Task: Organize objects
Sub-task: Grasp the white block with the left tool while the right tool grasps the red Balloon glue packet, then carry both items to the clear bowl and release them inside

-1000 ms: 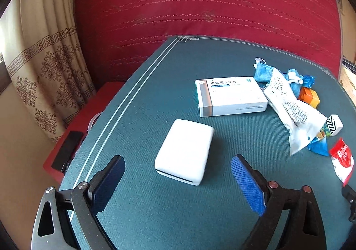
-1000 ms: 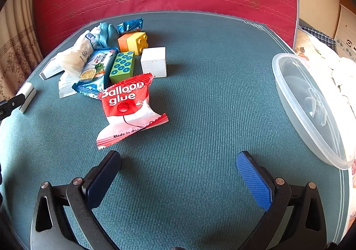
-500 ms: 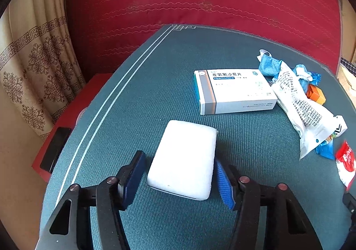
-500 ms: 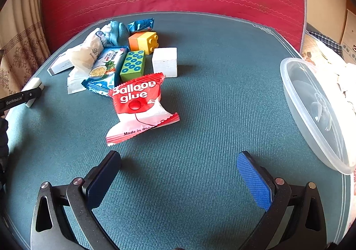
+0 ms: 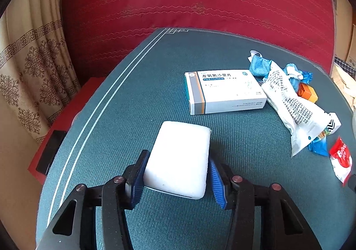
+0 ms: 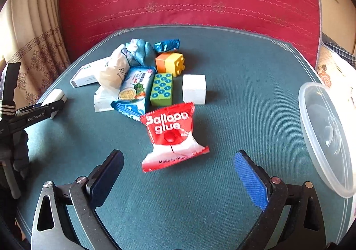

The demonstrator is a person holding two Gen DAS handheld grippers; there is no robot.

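Left tongs closing on the near end of the white block, pads against both its sides, block lying flat on the green worktop just in front of the white medicine box. Right tongs wide apart, closing slightly, nothing between them, poised above the worktop just short of the red packet. Clear plastic lid at the worktop's right edge, well apart from the packet.

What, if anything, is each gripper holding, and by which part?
The closing left gripper pinches the white block by its long sides; the right gripper holds nothing.
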